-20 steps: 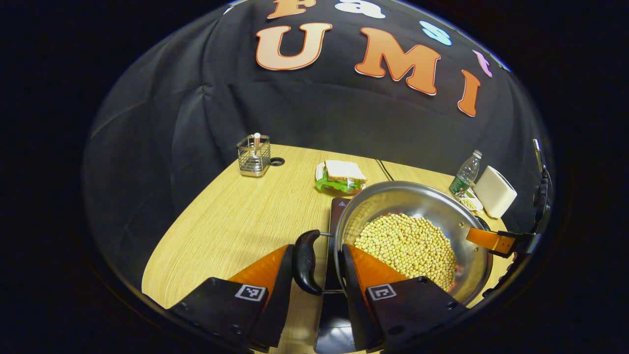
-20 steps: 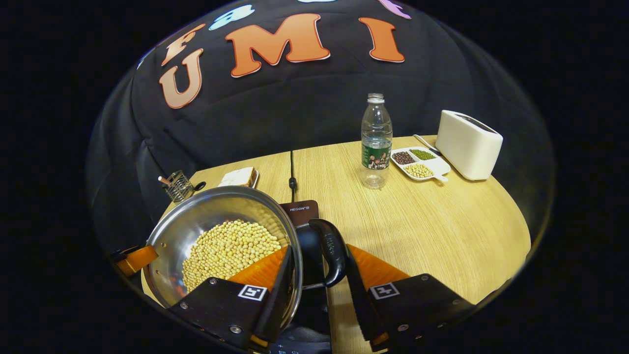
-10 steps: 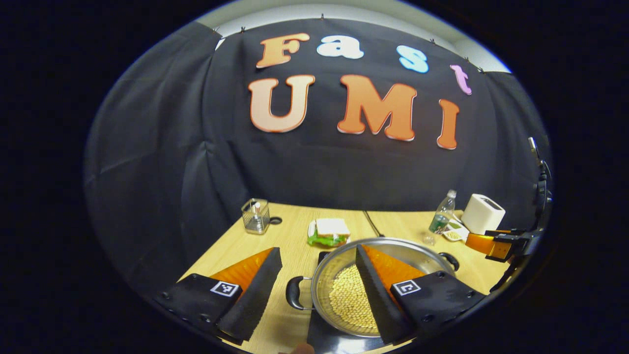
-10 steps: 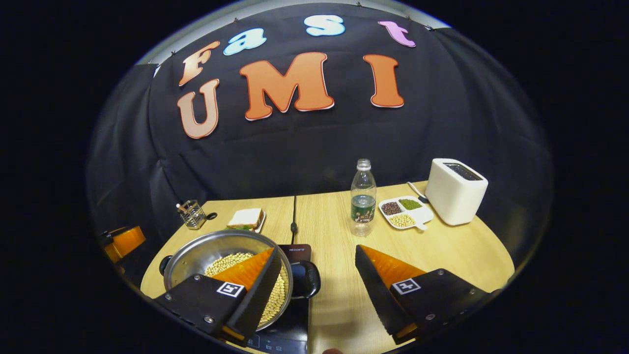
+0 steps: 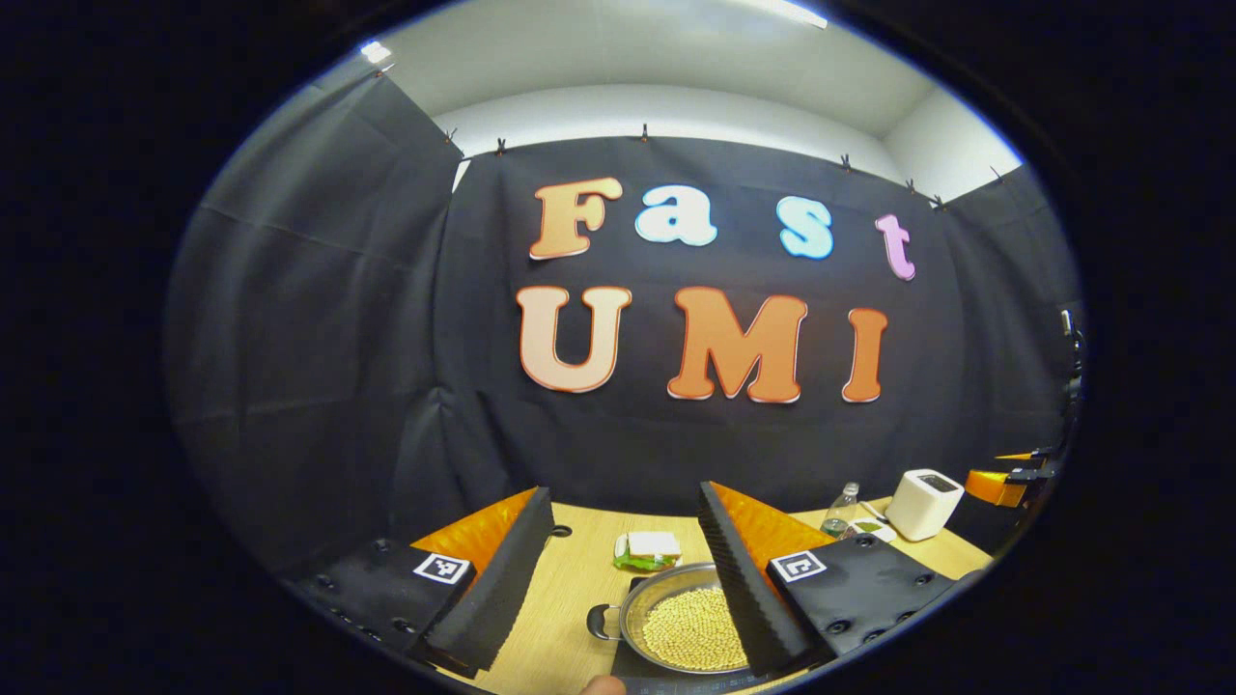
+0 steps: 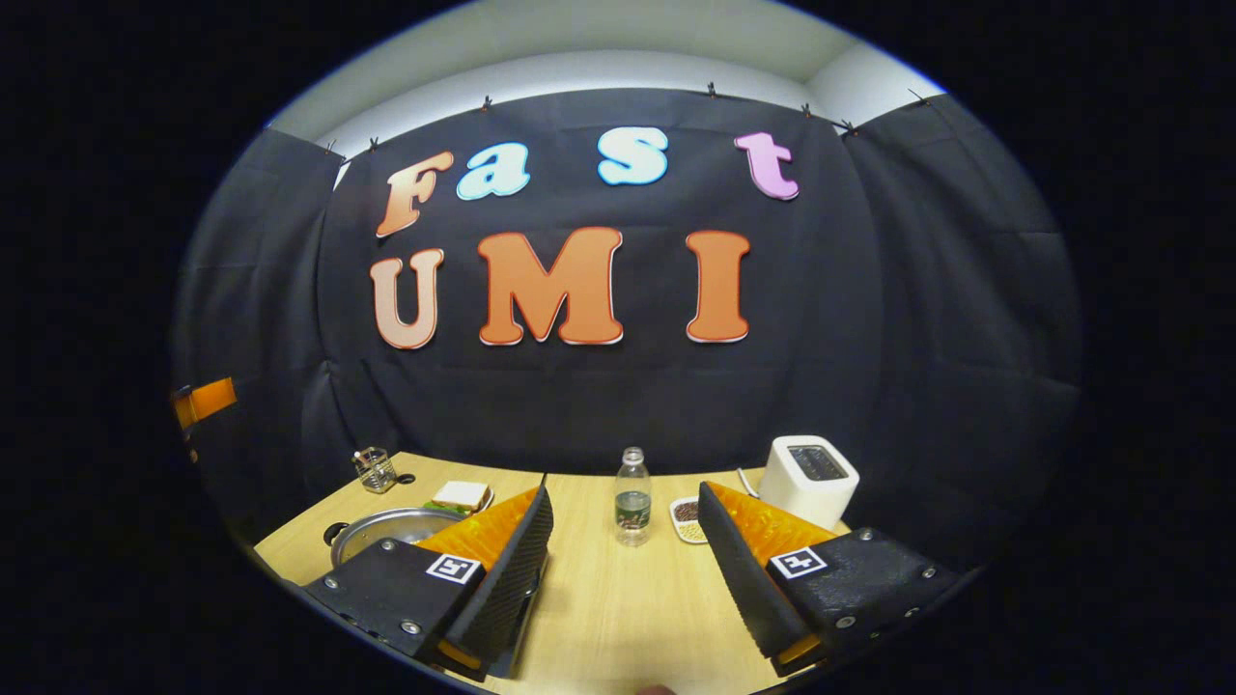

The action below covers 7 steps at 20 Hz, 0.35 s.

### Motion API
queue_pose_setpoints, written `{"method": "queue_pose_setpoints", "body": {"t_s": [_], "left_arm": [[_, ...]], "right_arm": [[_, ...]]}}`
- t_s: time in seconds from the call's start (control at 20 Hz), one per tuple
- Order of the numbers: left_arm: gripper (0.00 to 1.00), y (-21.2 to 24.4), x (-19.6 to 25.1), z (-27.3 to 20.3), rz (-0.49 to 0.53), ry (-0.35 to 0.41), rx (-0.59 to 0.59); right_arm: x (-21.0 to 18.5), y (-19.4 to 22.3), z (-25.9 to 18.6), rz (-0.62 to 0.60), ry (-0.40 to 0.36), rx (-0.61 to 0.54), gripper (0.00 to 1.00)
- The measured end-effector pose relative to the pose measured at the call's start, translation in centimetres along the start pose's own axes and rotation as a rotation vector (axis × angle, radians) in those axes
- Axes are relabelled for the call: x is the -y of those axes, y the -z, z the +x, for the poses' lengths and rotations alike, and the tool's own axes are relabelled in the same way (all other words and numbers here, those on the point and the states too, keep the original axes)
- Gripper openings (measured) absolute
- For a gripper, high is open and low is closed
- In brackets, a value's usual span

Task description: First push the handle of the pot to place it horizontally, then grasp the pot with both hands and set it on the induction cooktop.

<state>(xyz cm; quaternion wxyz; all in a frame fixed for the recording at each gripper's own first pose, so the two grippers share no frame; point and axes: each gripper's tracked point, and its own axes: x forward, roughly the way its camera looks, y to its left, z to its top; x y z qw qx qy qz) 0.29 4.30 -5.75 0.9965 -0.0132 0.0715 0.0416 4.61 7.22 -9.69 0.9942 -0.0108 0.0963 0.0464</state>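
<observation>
My left hand-held gripper (image 5: 623, 569) is spread wide and holds nothing, raised above the tabletop (image 5: 570, 589). My right hand-held gripper (image 6: 623, 565) is equally wide and empty. The pot (image 5: 676, 623) of yellow beans sits on the induction cooktop (image 5: 666, 678), one side handle (image 5: 601, 623) pointing left. A sandwich (image 5: 649, 548) lies just behind it.

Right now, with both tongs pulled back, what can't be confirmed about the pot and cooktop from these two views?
- Induction cooktop, left gripper view: cut off by the bottom edge and covered by the pot; full seating can't be told.
- Pot's right handle, left gripper view: hidden behind a finger of the left tongs.
- Pot, right gripper view: mostly hidden behind the right tongs.
- Tray: contents too small.
</observation>
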Motion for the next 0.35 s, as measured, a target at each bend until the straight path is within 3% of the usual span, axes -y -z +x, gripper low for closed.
{"method": "queue_pose_setpoints", "body": {"t_s": [0.15, 0.35], "left_arm": [[0.99, -3.3, -0.8, -2.2, -0.001, 0.018, 0.03], [0.98, -7.8, -4.8, -4.5, 0.054, -0.084, 0.112]], "right_arm": [[3.9, -2.7, -2.9, -0.017, 0.038, 0.051, 0.93], [8.3, -5.0, -6.4, -0.05, 0.097, 0.095, 0.94]]}}
